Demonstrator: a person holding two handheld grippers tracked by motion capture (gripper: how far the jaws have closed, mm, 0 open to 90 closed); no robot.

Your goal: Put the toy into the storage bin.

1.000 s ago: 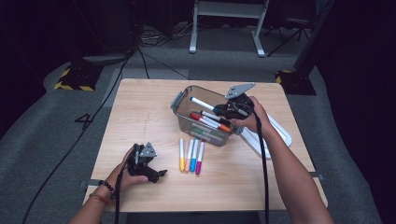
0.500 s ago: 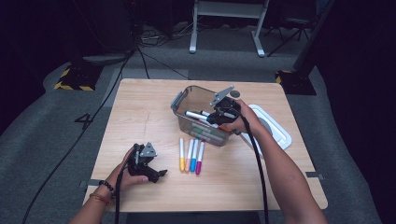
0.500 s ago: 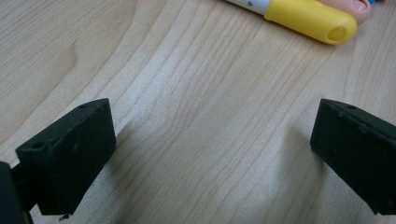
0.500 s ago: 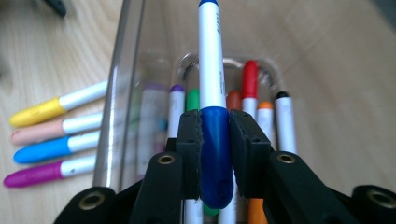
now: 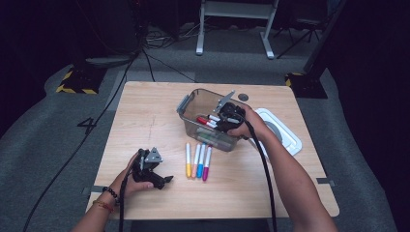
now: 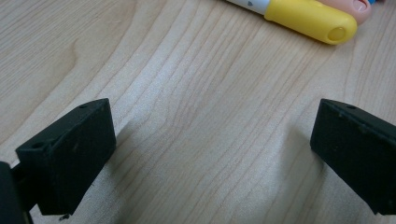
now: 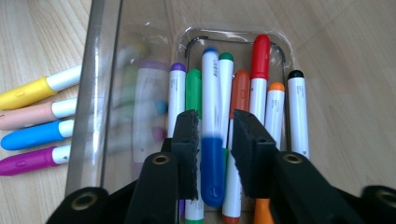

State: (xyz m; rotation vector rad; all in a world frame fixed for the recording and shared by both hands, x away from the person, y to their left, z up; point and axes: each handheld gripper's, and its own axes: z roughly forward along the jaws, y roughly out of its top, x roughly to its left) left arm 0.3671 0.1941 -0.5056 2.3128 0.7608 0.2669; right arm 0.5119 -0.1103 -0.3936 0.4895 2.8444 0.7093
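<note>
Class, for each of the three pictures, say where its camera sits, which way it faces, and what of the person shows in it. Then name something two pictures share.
High view: above the person's side, facing forward and down on the table; both forearms, left claw and right claw show.
Left gripper view: on the left claw, facing bare wood; its jaws stand wide apart.
Right gripper view: on the right claw, facing down into the clear box; its jaws flank a dark blue marker.
Shared: the yellow marker shows in all three.

Markers lying on pale wood-grain table (image 5: 145, 121): yellow marker (image 5: 188, 160), pink marker (image 5: 195, 161), blue marker (image 5: 201, 161), magenta marker (image 5: 206, 164). Clear bin (image 5: 191, 104) showing red, green, orange, purple caps. Black jaws.
</note>
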